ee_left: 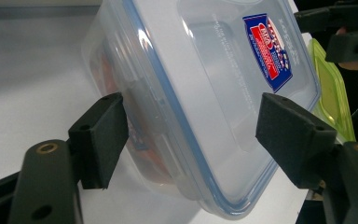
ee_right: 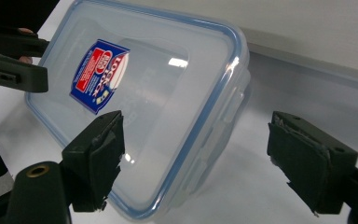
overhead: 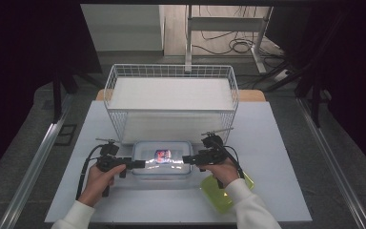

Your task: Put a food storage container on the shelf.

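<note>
A clear plastic container (overhead: 162, 160) with a blue-rimmed lid and a red-and-blue label lies at the front middle of the white table (overhead: 276, 143). Something red shows through its side wall (ee_left: 121, 84). My left gripper (overhead: 142, 164) is at its left end, open, with the jaws straddling that end of the container (ee_left: 205, 93). One pad (ee_left: 98, 140) sits by the side clip and the other is over the lid. My right gripper (overhead: 185, 160) is at the right end, open wide around the end clip of the container (ee_right: 158, 102).
A white wire basket (overhead: 171, 71) with a white liner stands just behind the container. A yellow-green lid (overhead: 226, 191) lies at the front right under the person's right wrist. Bare table stretches to the left and right.
</note>
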Action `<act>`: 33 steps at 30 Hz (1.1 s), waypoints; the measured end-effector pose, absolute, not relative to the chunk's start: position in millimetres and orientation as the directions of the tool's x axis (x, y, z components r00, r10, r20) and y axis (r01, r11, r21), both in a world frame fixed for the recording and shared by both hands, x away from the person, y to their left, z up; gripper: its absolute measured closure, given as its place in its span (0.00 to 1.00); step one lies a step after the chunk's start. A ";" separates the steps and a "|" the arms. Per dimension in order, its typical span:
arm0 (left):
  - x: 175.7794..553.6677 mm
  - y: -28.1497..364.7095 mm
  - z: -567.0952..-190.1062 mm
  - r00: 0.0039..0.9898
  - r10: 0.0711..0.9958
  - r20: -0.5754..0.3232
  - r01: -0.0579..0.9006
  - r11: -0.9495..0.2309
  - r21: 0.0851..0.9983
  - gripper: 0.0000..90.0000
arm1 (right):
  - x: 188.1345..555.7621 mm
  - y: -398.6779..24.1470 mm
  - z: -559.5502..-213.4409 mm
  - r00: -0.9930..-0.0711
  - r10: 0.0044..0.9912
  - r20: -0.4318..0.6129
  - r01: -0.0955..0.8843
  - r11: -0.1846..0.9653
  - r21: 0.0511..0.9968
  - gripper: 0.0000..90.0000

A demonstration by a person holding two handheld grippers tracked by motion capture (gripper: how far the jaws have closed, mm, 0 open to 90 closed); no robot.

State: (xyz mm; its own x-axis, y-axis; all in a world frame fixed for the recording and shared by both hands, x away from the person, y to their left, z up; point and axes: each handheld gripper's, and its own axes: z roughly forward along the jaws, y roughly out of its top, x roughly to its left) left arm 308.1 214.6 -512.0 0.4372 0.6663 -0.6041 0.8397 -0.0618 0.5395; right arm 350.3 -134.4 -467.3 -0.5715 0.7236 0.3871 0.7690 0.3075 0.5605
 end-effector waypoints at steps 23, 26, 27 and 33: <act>298.6 215.3 -510.0 0.463 0.669 -0.581 0.819 -0.071 0.570 0.33 | 359.3 -129.3 -484.3 -0.566 0.641 0.518 0.808 0.305 0.505 0.34; 297.5 215.0 -508.9 0.473 0.670 -0.572 0.814 -0.084 0.574 0.33 | 358.5 -134.6 -484.2 -0.552 0.634 0.541 0.818 0.285 0.500 0.39; 297.0 214.9 -508.4 0.476 0.672 -0.566 0.812 -0.089 0.577 0.34 | 358.3 -136.6 -484.1 -0.545 0.631 0.552 0.823 0.275 0.498 0.41; 293.4 215.6 -506.2 0.480 0.672 -0.564 0.808 -0.087 0.583 0.37 | 354.8 -138.1 -480.6 -0.558 0.628 0.542 0.814 0.286 0.506 0.44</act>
